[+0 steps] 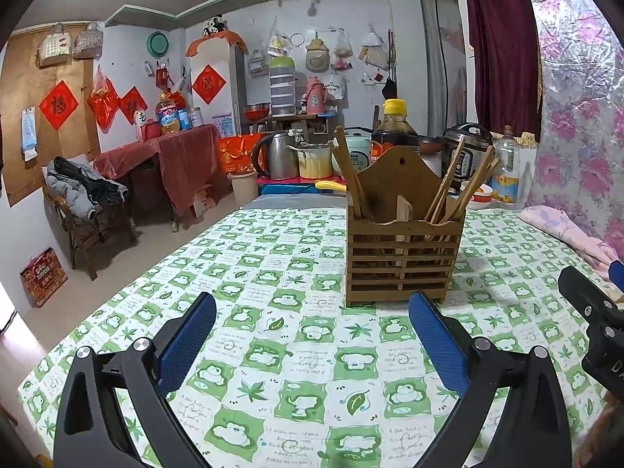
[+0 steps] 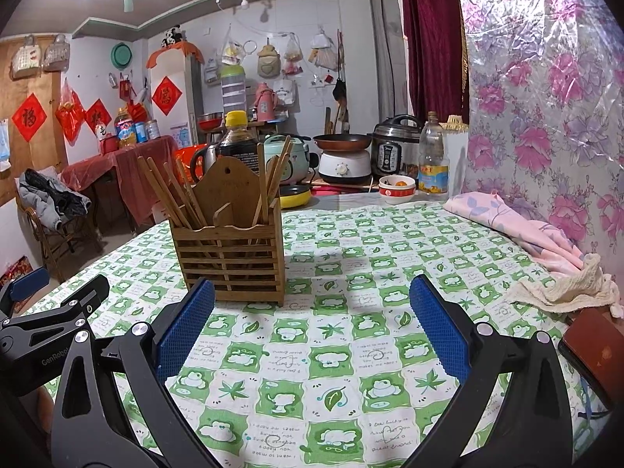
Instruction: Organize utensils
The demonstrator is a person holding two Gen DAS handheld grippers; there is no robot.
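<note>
Wooden holder point(image 1: 403, 245) upright mid-bench point(image 1: 296, 351), chopsticks point(image 1: 448, 185) already inside both compartments. Left claw point(image 1: 312, 347) and right claw point(image 2: 312, 335) near, spread wide, gripping nothing. No loose utensils in view; task apparently near finished.

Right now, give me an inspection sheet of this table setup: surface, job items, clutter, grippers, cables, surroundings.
Surface: green-and-white checked tablecloth covers the table.
Job's things: wooden utensil holder stands upright on the cloth; chopsticks lean in its two side compartments.
Clutter: pink cloth and cream rag at the table's right edge.
Grippers: left gripper and right gripper both open, empty, hovering short of the holder.
Cables: nothing seen.
Surroundings: soy sauce bottle, pressure cooker, kettle behind the table.
</note>
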